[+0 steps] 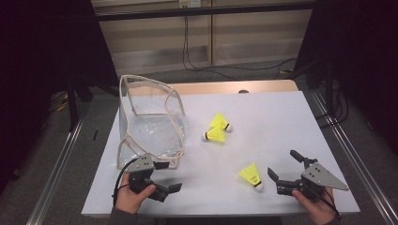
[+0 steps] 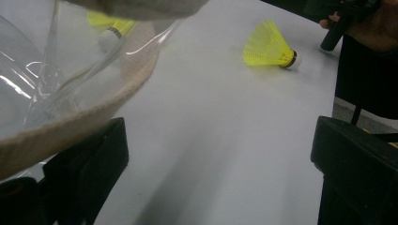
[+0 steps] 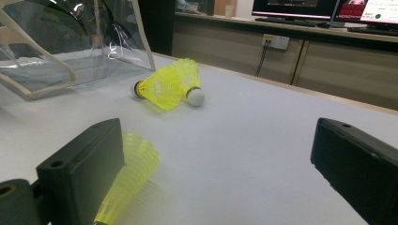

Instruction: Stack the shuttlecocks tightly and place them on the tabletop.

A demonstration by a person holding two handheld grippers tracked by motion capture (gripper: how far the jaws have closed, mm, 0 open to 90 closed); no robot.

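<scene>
The nearest shuttlecock (image 1: 251, 176) lies on its side on the white table (image 1: 263, 122), well right of the clear bag (image 1: 150, 123), cork toward the person and skirt pointing away. Just beside its cork, the right gripper (image 1: 285, 171) rests low, jaws wide apart around nothing. The left gripper (image 1: 166, 177) sits at the bag's near rim, jaws apart too.

Black fingers (image 3: 80, 173); grey three-cornered plates (image 1: 323, 176); black cables (image 1: 121, 180).
</scene>
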